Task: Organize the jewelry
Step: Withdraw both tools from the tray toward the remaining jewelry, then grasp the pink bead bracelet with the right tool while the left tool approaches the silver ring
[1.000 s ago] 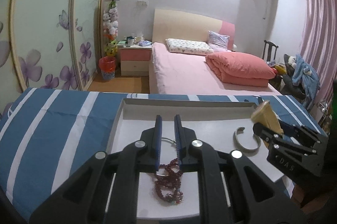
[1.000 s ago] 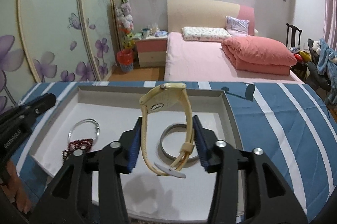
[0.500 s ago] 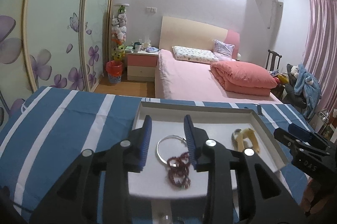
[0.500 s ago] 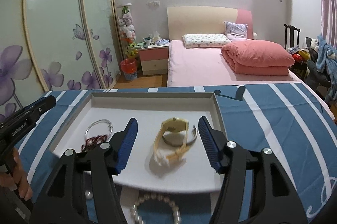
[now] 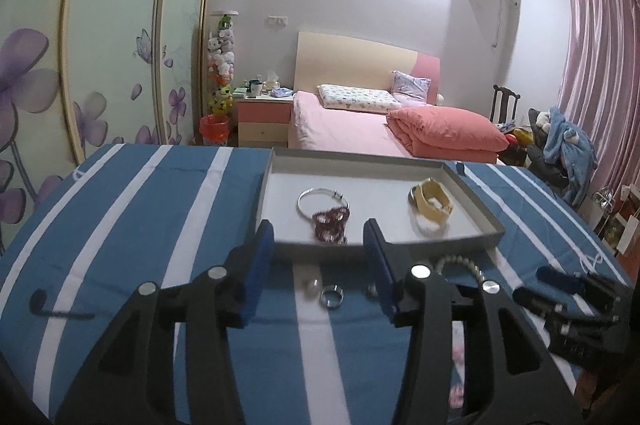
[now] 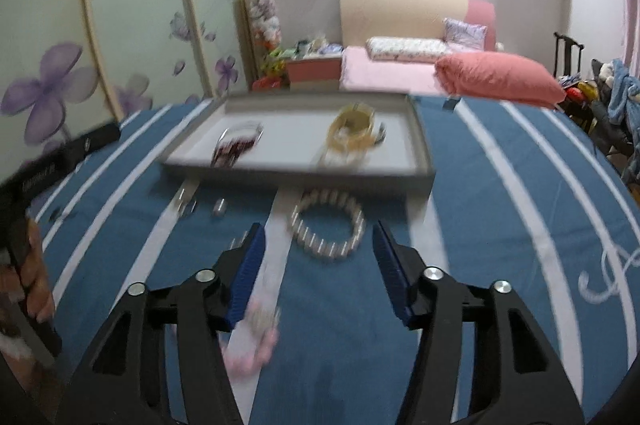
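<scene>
Now both grippers' jaws gape empty; the yellow watch (image 5: 431,204) (on its side) lies lengthwise front-to-back in the tray (image 5: 476,209).

- The right hand-held gripper (image 6: 318,239) has let go of the yellow watch (image 5: 431,203), which now lies in the tray (image 5: 384,245) over the metal bangle.
- The left hand-held gripper (image 5: 319,237) has spread its jaws wide, leaving the red beads (image 5: 330,223).
- Both have pulled back near the tray's front edge, bringing a pearl bracelet (image 6: 328,227) and rings (image 5: 333,295) into view.
</scene>
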The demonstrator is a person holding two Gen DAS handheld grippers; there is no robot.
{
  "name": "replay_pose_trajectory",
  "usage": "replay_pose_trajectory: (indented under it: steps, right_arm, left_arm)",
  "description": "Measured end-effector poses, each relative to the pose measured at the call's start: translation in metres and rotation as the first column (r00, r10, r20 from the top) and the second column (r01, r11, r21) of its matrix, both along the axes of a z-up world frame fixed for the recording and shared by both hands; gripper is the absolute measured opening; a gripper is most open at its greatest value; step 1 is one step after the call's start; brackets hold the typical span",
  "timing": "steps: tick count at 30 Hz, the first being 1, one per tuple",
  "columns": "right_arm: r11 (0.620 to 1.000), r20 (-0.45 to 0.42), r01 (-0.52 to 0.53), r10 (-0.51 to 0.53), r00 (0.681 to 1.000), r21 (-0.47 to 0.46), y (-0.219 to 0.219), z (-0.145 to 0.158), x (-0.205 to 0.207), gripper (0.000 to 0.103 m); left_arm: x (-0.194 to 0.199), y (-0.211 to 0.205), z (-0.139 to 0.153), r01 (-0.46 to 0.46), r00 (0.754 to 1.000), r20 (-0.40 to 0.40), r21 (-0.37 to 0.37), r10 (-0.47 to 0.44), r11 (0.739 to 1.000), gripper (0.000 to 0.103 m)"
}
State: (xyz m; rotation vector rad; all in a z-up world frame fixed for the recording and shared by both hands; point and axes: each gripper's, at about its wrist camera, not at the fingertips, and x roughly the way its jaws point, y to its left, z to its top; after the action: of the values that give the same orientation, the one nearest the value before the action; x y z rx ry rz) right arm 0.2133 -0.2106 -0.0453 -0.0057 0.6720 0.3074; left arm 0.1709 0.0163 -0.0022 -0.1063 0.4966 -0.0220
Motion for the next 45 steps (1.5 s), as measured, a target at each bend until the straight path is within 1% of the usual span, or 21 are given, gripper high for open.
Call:
replay_pose_trajectory:
  steps: [5,8,13,18,21,23,27,31,33,36,40,42,45]
  right_arm:
    - [0.999,-0.064,-0.045,0.046,0.997,0.005,0.011,-0.023,-0.020,0.046]
    - [0.998,-0.101,-0.065,0.063,0.993,-0.013,0.018,-0.035,-0.021,0.041]
    - [0.997,-0.161,-0.072,0.065,0.985,-0.041,0.025,-0.049,-0.018,0.036]
    - [0.995,-0.177,-0.075,0.062,0.982,-0.066,0.031,-0.049,-0.010,0.034]
    - [0.992,-0.170,-0.084,0.067,0.983,-0.094,0.036,-0.050,-0.008,0.032]
    - [0.990,-0.161,-0.091,0.073,0.984,-0.110,0.038,-0.050,-0.009,0.021]
    - [0.992,-0.160,-0.079,0.062,0.985,-0.103,0.030,-0.050,-0.010,0.020]
    - [0.994,-0.159,0.007,-0.024,0.987,-0.107,0.010,-0.049,-0.006,0.020]
    - [0.991,-0.163,0.079,-0.097,0.982,-0.109,-0.008,-0.049,-0.002,0.020]
    - [0.986,-0.172,0.141,-0.155,0.973,-0.091,-0.028,-0.048,0.002,0.020]
    - [0.986,-0.174,0.143,-0.155,0.973,-0.083,-0.034,-0.048,0.003,0.020]
    - [0.988,-0.171,0.133,-0.145,0.975,-0.081,-0.034,-0.048,0.003,0.020]
    - [0.990,-0.173,0.123,-0.134,0.976,-0.074,-0.033,-0.048,0.006,0.020]
  left_arm:
    - [-0.016,0.004,-0.009,-0.019,1.000,-0.016,-0.010,0.019,1.000,0.048]
    - [-0.022,0.009,-0.012,-0.032,0.999,-0.021,-0.017,0.032,0.999,0.048]
    - [-0.032,0.014,-0.013,-0.044,0.999,-0.019,-0.020,0.044,0.999,0.048]
    - [-0.033,0.017,-0.013,-0.048,0.999,-0.023,-0.017,0.048,0.999,0.050]
    - [-0.031,0.018,-0.015,-0.047,0.998,-0.034,-0.013,0.046,0.999,0.050]
    - [-0.028,0.016,-0.018,-0.043,0.998,-0.046,-0.006,0.043,0.999,0.051]
    - [-0.022,0.013,-0.024,-0.035,0.997,-0.073,0.012,0.036,0.999,0.054]
    - [-0.010,0.005,-0.033,-0.012,0.992,-0.122,0.042,0.017,0.999,0.055]
    - [-0.002,-0.001,-0.039,0.009,0.987,-0.160,0.062,0.001,0.998,0.055]
    - [0.010,-0.009,-0.049,0.034,0.977,-0.210,0.078,-0.017,0.996,0.055]
    - [0.033,-0.017,-0.062,0.041,0.962,-0.272,0.096,-0.014,0.995,0.054]
    - [0.043,-0.017,-0.068,0.039,0.954,-0.300,0.089,-0.011,0.995,0.046]
    - [0.053,-0.018,-0.075,0.041,0.941,-0.339,0.065,-0.017,0.997,0.044]
